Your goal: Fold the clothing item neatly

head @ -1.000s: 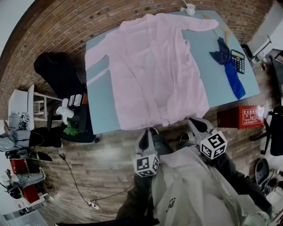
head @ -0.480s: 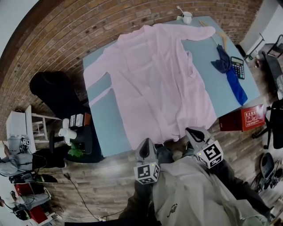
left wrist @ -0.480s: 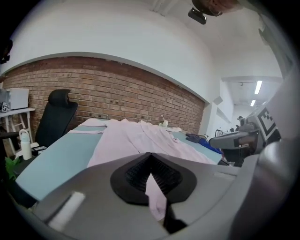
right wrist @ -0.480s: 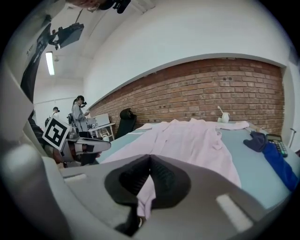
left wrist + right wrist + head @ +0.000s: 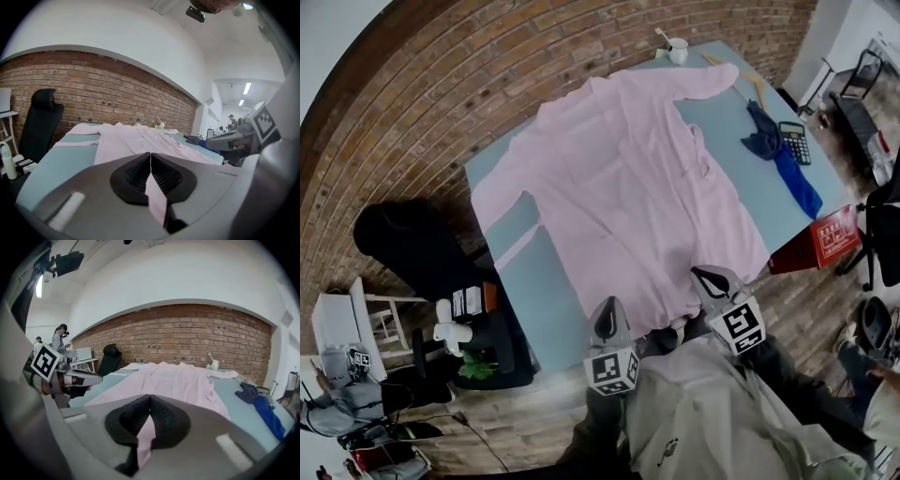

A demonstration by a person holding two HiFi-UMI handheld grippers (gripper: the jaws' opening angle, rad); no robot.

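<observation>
Pink shirt (image 5: pixel 628 178) lies spread across the blue table (image 5: pixel 750 192), its six o'clock hem pinched in the closed jaws of both left gripper (image 5: pixel 607 311) and right gripper (image 5: pixel 712 279).

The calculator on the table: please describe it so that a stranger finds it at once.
Start at the light blue table by the brick wall, mostly covered by a pink shirt. On its bare right end lies a blue cloth; the calculator sits beside it at the table's edge, the only small dark rectangle with keys.
</observation>
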